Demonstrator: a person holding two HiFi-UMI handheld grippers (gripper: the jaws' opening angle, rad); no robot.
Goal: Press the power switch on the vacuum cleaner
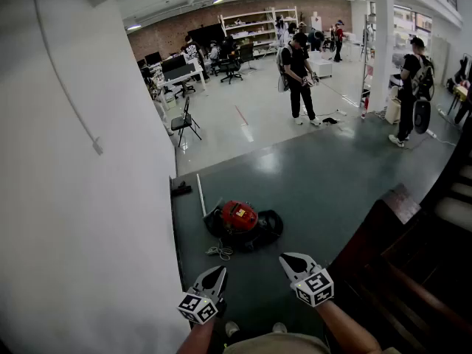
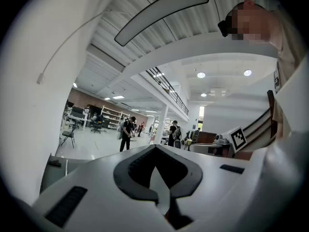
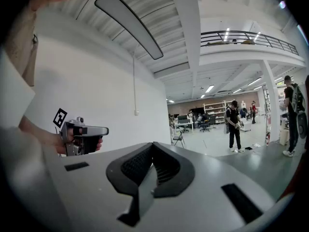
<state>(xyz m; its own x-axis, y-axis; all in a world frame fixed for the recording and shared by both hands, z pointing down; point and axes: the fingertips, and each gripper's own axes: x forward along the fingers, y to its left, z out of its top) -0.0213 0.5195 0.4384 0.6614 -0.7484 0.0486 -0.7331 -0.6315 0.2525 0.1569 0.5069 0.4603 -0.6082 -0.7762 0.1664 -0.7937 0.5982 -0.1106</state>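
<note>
The vacuum cleaner (image 1: 239, 217) lies on the dark floor ahead of me, a red body with black hose and parts around it and a coiled cord (image 1: 220, 251) at its near side. My left gripper (image 1: 219, 271) and right gripper (image 1: 285, 259) are held level, side by side, nearer to me than the vacuum and apart from it. Each is shut with nothing between its jaws. In the left gripper view the left gripper (image 2: 155, 148) points across the hall; the right gripper view shows the right gripper (image 3: 153, 144) doing the same. Neither gripper view shows the vacuum.
A white wall (image 1: 81, 198) runs close along my left. Dark wooden stairs and a railing (image 1: 413, 271) rise at my right. A white rod (image 1: 200, 195) and a small black object (image 1: 181, 189) lie near the wall. A folding chair (image 1: 184, 123) and several people (image 1: 299, 68) stand farther off.
</note>
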